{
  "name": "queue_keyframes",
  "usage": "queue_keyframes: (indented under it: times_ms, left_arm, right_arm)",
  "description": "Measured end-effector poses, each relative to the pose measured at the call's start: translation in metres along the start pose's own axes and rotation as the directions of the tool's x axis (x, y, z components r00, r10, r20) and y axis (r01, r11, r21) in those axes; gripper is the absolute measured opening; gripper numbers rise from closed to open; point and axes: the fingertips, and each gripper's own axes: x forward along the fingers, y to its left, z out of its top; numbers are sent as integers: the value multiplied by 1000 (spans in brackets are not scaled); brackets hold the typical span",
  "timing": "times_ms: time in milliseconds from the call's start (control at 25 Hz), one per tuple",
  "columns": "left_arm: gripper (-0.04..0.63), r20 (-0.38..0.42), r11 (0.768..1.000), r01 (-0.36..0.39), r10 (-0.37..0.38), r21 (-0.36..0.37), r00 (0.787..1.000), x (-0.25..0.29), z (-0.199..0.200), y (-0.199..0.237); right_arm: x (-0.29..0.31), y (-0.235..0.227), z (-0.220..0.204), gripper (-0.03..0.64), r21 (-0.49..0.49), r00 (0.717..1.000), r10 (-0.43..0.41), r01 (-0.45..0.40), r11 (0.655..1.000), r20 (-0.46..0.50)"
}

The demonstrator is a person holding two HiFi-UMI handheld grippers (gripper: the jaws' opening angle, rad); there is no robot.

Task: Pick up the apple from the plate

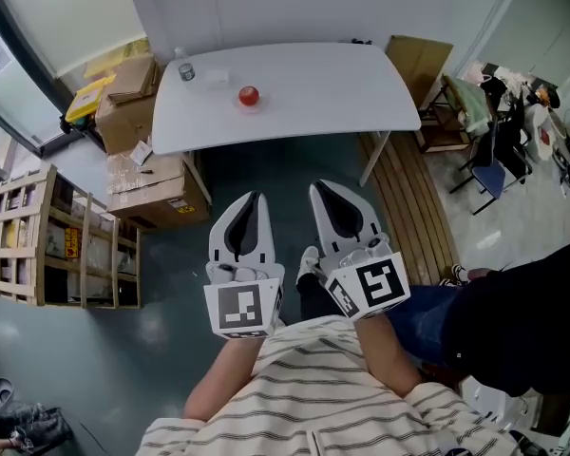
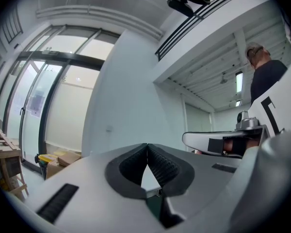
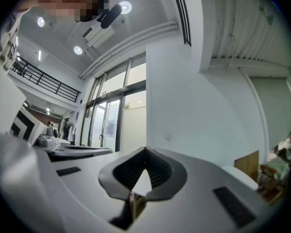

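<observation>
Only the head view shows the small round red apple [image 1: 249, 95], which lies on the white rounded table [image 1: 313, 84]. Both gripper views take in only white wall and windows. The white left gripper [image 1: 257, 198] and right gripper [image 1: 317, 190] hover side by side, well short of the apple, each with its jaws pressed together on nothing.

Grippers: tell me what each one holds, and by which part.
Nothing is held. The left gripper and right gripper are both shut and empty; the apple sits untouched on the table ahead.
</observation>
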Motion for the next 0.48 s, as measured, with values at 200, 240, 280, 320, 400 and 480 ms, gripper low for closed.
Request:
queue_keyframes:
  times_ms: [200,240,280,320,400,480]
  left_arm:
    - [5,5,1000,-13,13,10,1000,43,-9,15]
    - [5,9,1000,-22,22,13,1000,55,-10,18]
    - [5,13,999,-31,31,17,999,67,-11,21]
    - [5,16,999,-39,39,22,999,80,-12,24]
    - [5,16,998,-48,47,30,999,107,-14,29]
    - [5,11,998,-55,55,36,998,135,-17,33]
  right_arm:
    - [38,-28,-13,12,3,1000,4,-4,1000,-2]
    - [47,-36,-14,12,7,1000,9,-9,1000,1]
    - [57,-45,-14,12,10,1000,15,-15,1000,6]
    - [68,-54,-14,12,13,1000,21,-21,1000,13]
    - [90,-72,-15,12,17,999,29,-29,999,20]
    - [112,-92,-16,12,16,999,37,-37,999,21]
